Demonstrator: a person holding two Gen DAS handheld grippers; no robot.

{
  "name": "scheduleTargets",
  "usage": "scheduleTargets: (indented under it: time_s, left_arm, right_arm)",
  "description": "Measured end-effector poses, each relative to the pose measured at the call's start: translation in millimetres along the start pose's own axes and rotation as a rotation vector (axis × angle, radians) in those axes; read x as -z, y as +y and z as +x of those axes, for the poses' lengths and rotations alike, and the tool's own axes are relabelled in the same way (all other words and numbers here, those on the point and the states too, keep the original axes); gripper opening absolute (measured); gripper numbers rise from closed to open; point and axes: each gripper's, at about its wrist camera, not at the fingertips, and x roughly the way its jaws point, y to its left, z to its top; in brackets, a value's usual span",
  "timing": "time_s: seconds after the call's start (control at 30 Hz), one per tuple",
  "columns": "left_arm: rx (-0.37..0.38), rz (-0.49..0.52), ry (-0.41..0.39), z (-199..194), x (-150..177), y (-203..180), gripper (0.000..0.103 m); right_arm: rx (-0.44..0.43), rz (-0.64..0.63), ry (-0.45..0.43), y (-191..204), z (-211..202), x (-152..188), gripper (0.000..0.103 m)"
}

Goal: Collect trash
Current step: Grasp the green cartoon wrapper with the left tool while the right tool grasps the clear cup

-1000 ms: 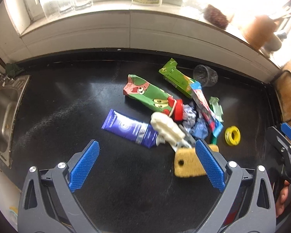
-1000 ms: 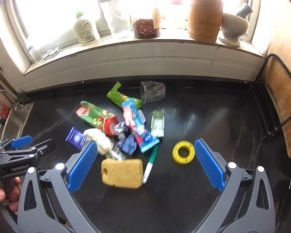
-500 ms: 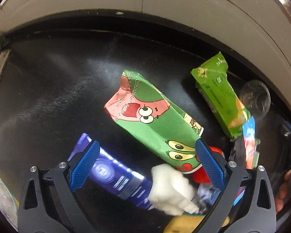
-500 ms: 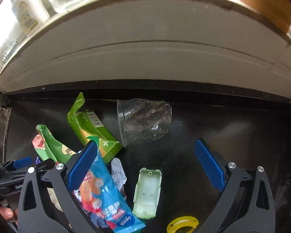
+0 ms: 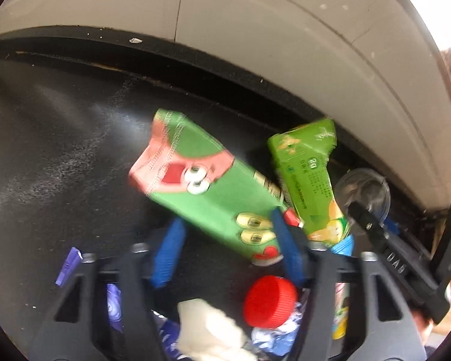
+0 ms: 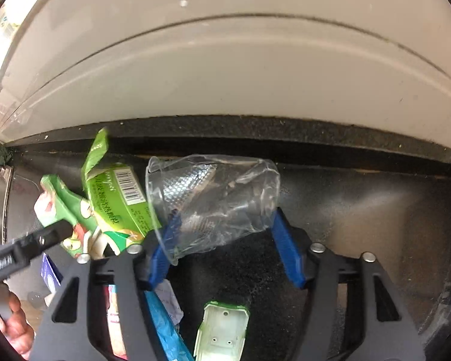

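In the left wrist view my left gripper [image 5: 228,240] is closing around the near end of a flattened green carton with a cartoon face [image 5: 207,189]; its blue pads [image 5: 168,252] flank it on the black counter [image 5: 60,150]. In the right wrist view my right gripper [image 6: 225,237] straddles a crushed clear plastic cup [image 6: 213,198] lying on its side, the jaws narrowed around it. A second green carton [image 5: 306,180] lies between the two; it also shows in the right wrist view [image 6: 117,198].
A red bottle cap [image 5: 270,300], white crumpled paper [image 5: 207,331], a purple tube [image 5: 69,267] and foil scraps lie under the left gripper. A pale green plastic piece [image 6: 222,331] and a blue wrapper [image 6: 165,325] lie under the right one. The grey tiled wall [image 6: 225,75] rises close behind.
Both grippers have moved forward and down onto the pile. The left jaws have narrowed around the cartoon carton. The right jaws have narrowed around the clear cup.
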Motion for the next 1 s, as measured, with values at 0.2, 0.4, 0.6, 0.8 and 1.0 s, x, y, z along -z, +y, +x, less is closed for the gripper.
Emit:
scheduleTargets:
  time_s: [0.2,0.4,0.6,0.8,1.0]
  left_arm:
    - [0.041,-0.050,0.015,-5,-3,3,0.030]
    - [0.076,-0.075,-0.015,-9,-5,10,0.000]
    - [0.110,-0.101,0.000,-16,3,37,0.000]
    - [0.084,-0.185,0.000,-17,3,36,0.087]
    - [0.047,-0.191,0.017,-3,-14,24,0.088]
  right_arm:
    - [-0.013,-0.032,-0.009,-1,-10,17,0.008]
    - [-0.026,-0.050,-0.035,-1,-22,18,0.007]
    - [-0.037,-0.048,-0.057,-2,-47,32,0.007]
    - [-0.036,-0.049,-0.054,-8,-58,41,0.007]
    - [-0.037,-0.050,-0.043,-9,-61,36,0.007]
